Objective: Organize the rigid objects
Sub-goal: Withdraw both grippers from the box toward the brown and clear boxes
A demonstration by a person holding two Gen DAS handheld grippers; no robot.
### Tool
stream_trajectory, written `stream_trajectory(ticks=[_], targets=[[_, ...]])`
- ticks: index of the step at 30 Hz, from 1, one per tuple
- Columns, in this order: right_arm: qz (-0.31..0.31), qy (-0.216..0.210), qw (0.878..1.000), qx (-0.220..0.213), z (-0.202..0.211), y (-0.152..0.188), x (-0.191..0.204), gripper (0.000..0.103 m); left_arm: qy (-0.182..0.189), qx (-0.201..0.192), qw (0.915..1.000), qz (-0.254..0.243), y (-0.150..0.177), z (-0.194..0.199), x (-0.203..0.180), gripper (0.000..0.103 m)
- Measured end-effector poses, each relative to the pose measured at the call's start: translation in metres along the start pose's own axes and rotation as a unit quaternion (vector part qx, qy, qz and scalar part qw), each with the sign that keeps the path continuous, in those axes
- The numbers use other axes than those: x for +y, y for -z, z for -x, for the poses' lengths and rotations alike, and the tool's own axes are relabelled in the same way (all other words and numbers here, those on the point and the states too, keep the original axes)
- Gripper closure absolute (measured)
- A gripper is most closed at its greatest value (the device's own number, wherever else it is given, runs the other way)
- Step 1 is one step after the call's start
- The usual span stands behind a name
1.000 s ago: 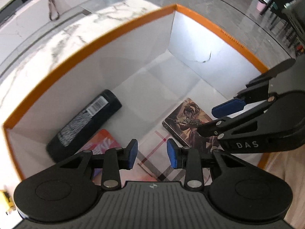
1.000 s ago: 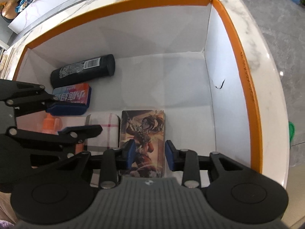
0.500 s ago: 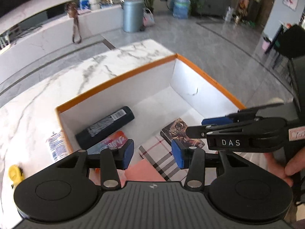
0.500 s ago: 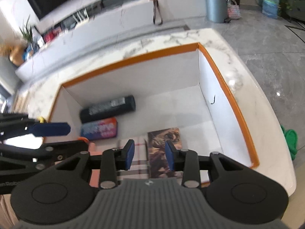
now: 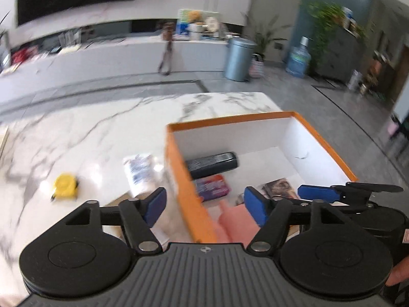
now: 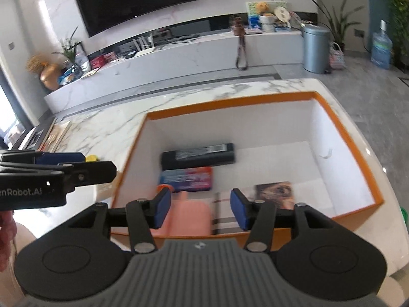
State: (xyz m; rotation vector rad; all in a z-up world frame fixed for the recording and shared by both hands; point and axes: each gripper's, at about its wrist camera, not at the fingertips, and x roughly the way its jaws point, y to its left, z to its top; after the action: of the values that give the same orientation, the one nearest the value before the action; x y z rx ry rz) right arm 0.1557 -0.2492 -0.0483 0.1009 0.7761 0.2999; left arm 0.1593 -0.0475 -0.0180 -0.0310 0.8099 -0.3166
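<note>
An orange-rimmed white box (image 5: 189,199) (image 6: 230,102) stands on the marble table. It holds a black bottle (image 5: 212,163) (image 6: 198,154), a red-and-blue pack (image 5: 211,188) (image 6: 188,179), a pink item (image 5: 235,222) (image 6: 189,217), a plaid piece (image 6: 225,204) and a picture card (image 5: 278,188) (image 6: 274,194). My left gripper (image 5: 205,206) hovers above the box's left wall, jaws opening, nothing between them. My right gripper (image 6: 200,208) hangs above the box's near edge, jaws also opening and empty. Each gripper shows in the other's view: the right gripper (image 5: 317,193), the left gripper (image 6: 58,161).
On the marble table (image 5: 89,133) left of the box lie a yellow tape measure (image 5: 65,184) and a white-and-blue packet (image 5: 139,172). Picture frames (image 6: 55,134) lie at the table's far left. Beyond are a grey floor, a bin (image 6: 314,48) and a long counter.
Both grippers have drawn back and up out of the box, and their jaws have spread wider. The left view has swung left, bringing the table, tape measure and packet into sight.
</note>
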Motion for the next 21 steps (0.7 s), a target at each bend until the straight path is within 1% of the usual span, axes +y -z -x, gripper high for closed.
stream_trajectory(ticks=[2,5,8,10,13,15,16,17,19,21], targets=[[0.014,-0.005,1.000,-0.002,-0.001,0.001,0.014,0.040,-0.004,0.001,0.9996,0.028,0.006,0.003,0.015,0.017],[0.040,-0.014,0.999,0.001,-0.003,0.002,0.038,0.039,-0.002,0.005,0.9983,0.058,0.017,0.011,0.041,0.017],[0.061,-0.030,0.998,-0.002,-0.007,0.004,0.059,0.039,-0.030,-0.004,0.9982,0.053,0.027,0.023,0.062,0.017],[0.076,-0.044,0.996,-0.002,-0.012,0.004,0.073,0.039,-0.043,-0.001,0.9981,0.044,0.031,0.027,0.076,0.017],[0.097,-0.063,0.993,-0.007,-0.018,0.005,0.094,0.041,-0.032,0.008,0.9987,0.038,0.037,0.035,0.097,0.017],[0.109,-0.074,0.991,-0.003,-0.023,0.005,0.108,0.046,-0.034,0.010,0.9987,0.037,0.038,0.037,0.108,0.017],[0.116,-0.078,0.990,0.000,-0.028,0.005,0.115,0.050,-0.036,0.013,0.9983,0.044,0.037,0.037,0.115,0.018],[0.122,-0.080,0.989,0.006,-0.032,0.004,0.123,0.051,-0.036,0.017,0.9977,0.055,0.038,0.036,0.122,0.019],[0.134,-0.082,0.987,0.021,-0.043,0.003,0.136,0.052,-0.033,0.024,0.9961,0.079,0.037,0.031,0.137,0.020],[0.141,-0.082,0.986,0.033,-0.054,0.003,0.145,0.052,-0.029,0.029,0.9957,0.083,0.038,0.026,0.145,0.024]])
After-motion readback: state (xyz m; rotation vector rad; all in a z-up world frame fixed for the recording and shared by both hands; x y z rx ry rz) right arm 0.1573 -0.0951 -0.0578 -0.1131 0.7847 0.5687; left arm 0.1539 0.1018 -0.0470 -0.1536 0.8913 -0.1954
